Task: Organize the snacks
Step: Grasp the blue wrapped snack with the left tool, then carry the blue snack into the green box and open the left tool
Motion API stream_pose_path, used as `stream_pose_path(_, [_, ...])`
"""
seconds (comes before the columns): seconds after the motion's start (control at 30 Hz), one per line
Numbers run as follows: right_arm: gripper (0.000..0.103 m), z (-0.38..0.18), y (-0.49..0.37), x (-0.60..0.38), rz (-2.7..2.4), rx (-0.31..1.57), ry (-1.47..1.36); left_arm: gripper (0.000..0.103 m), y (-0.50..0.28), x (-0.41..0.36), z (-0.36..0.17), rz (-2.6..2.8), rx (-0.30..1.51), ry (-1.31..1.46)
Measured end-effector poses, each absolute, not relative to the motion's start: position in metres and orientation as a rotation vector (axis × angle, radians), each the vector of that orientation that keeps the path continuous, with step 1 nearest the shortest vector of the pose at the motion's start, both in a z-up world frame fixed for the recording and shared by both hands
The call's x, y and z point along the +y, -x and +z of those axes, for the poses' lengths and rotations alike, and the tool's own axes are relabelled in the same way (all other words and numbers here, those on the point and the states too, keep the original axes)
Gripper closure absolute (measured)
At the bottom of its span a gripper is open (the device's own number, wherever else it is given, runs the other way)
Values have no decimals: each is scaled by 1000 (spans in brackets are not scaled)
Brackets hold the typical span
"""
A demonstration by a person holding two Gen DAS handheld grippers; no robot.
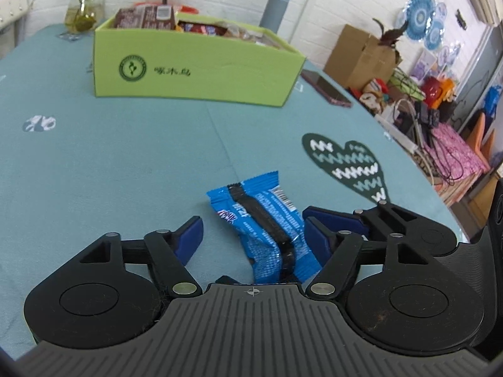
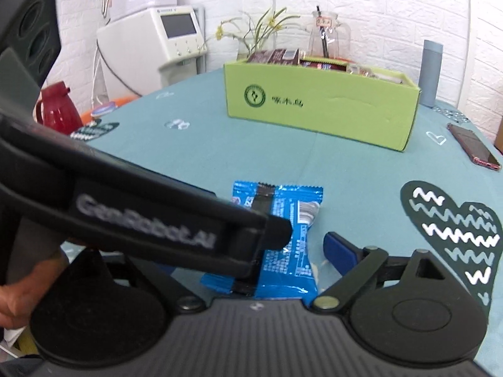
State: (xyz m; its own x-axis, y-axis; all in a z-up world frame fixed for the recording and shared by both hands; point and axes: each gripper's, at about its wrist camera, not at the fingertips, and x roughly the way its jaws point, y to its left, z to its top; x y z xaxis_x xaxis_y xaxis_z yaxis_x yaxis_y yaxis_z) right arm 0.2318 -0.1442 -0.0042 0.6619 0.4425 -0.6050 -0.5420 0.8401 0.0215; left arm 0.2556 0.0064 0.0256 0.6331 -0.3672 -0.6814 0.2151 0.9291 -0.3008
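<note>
A blue snack packet point(image 1: 267, 229) lies on the teal tablecloth point(image 1: 125, 157), lengthwise between the blue pads of my left gripper point(image 1: 251, 229). That gripper is open; its left pad stands clear of the packet and its right pad sits at the packet's edge. In the right wrist view the same packet point(image 2: 283, 251) lies between the jaws of my right gripper point(image 2: 261, 245), open, its right finger point(image 2: 339, 251) apart from the wrapper. A left-gripper finger point(image 2: 270, 229) crosses in front and hides the right gripper's left finger. The green snack box point(image 1: 195, 69) stands farther back.
The green box point(image 2: 320, 110) holds several snacks. A phone point(image 2: 471, 147) lies right of it and a grey bottle point(image 2: 432, 72) stands behind. A vase point(image 1: 80, 15), a glass jug point(image 2: 327, 36) and a red kettle point(image 2: 58, 111) ring the table. A hand point(image 2: 12, 301) shows at the left.
</note>
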Motion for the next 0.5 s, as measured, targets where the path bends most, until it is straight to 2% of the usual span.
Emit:
stream_pose_path(0.03, [21, -7, -235, -137, 572, 639, 174, 56, -260, 5, 21, -341, 835, 196])
stream_pose_path(0.07, [27, -7, -234, -134, 573, 626, 201, 71, -260, 4, 19, -353, 819, 196])
stream_pose_path(0.1, [37, -5, -233, -133, 569, 621, 210, 87, -261, 3, 18, -387, 822, 202])
stream_pose_path(0.13, [38, -2, -234, -131, 563, 627, 206, 91, -261, 3, 20, -399, 829, 211])
stream_pose_path(0.33, [38, 26, -255, -138, 571, 541, 192, 91, -283, 6, 54, -405, 760, 216])
stream_pose_path(0.5, [37, 68, -321, -131, 575, 420, 241, 91, -348, 11, 104, -404, 676, 220])
